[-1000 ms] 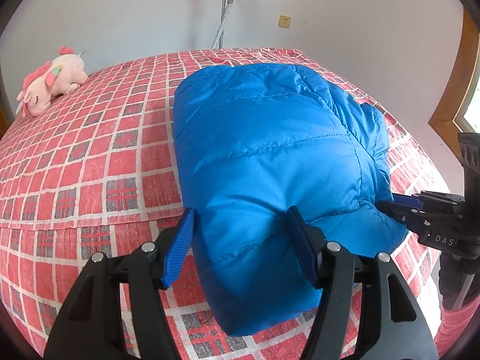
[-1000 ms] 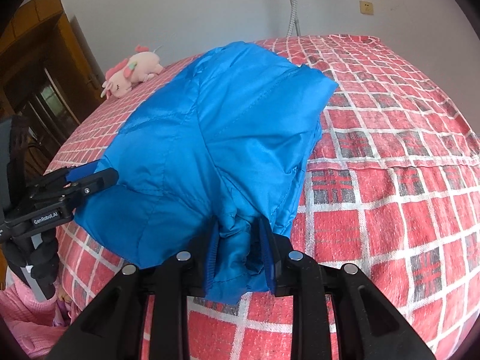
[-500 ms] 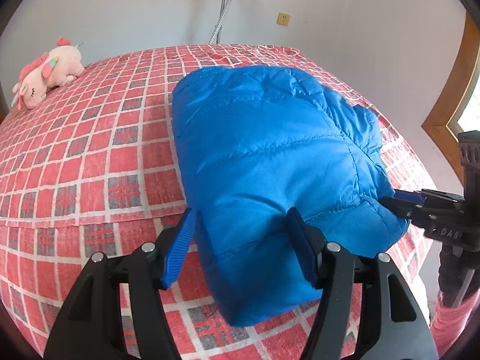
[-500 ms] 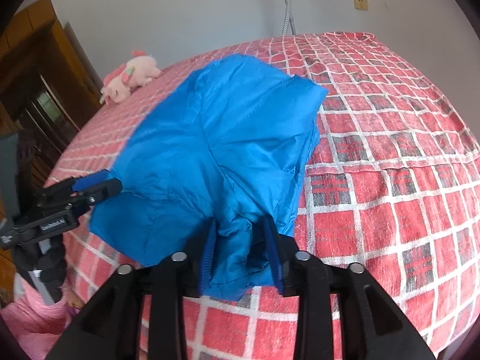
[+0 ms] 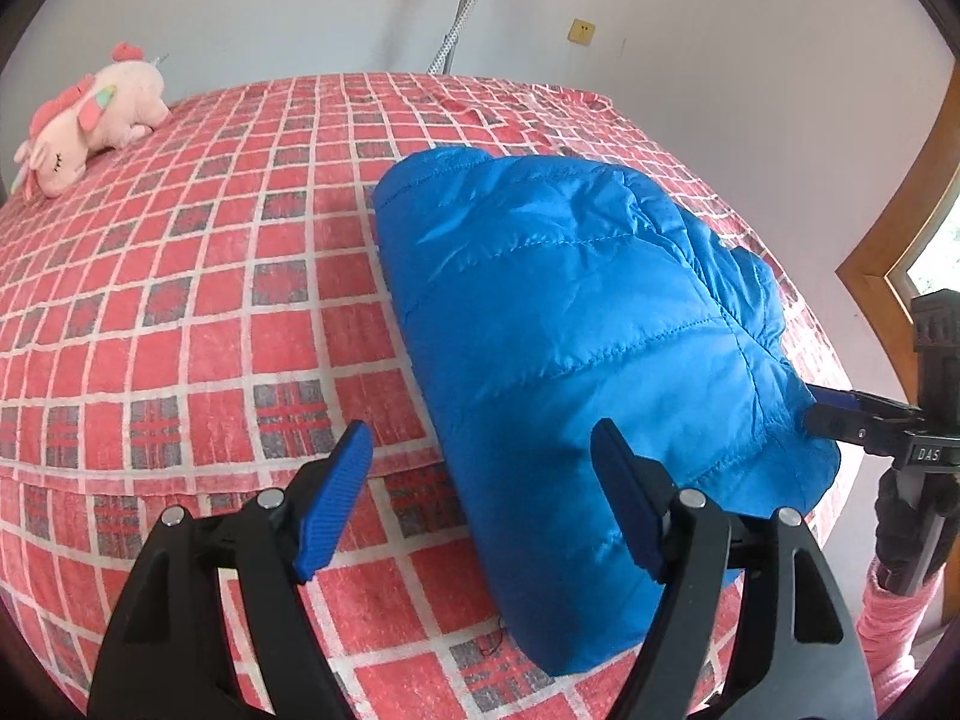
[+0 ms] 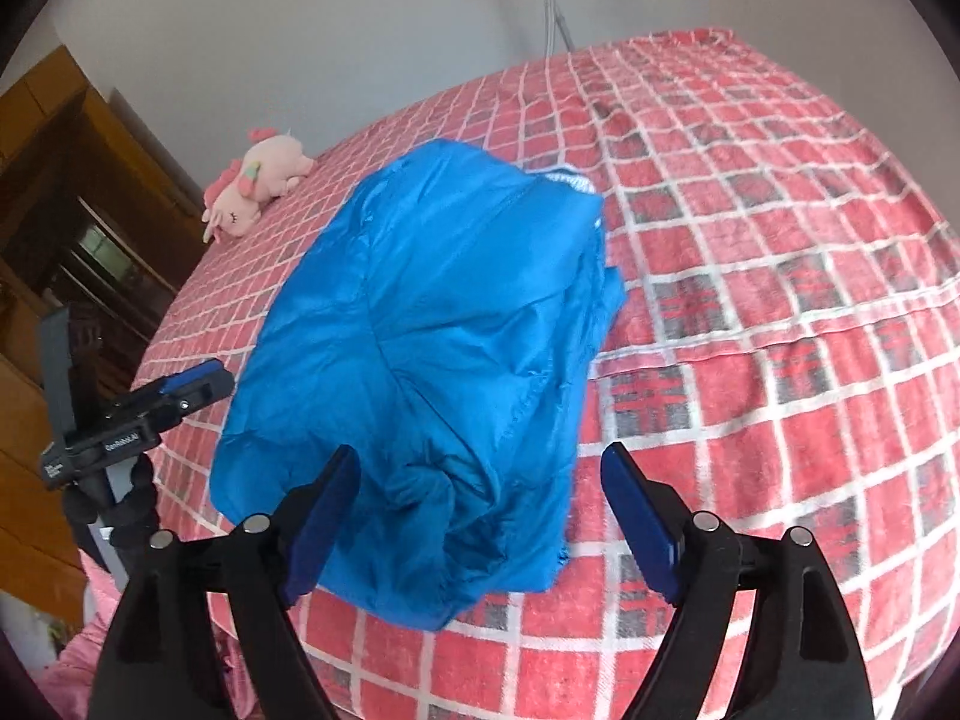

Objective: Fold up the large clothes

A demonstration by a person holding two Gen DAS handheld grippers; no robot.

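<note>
Both jaws wide, nothing held: left gripper [image 5: 480, 498] straddles the near-left edge of the folded blue quilted puffer jacket [image 5: 576, 360] on the red plaid bedspread [image 5: 180, 312], right gripper [image 6: 480, 510] its bunched near end — tuck that lump, then press flat.

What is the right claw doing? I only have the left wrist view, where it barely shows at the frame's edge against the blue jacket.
Observer: The right claw is open, its fingers spread wide around the blue jacket's bunched near end and clamping nothing.
Operator: Anything at the jacket's far end that I miss?
Observer: A pale strip of lining peeks out at its far right corner.
Operator: What is beyond the bed on the plush toy's side?
Observer: A wooden cabinet stands there, next to the bed.
</note>
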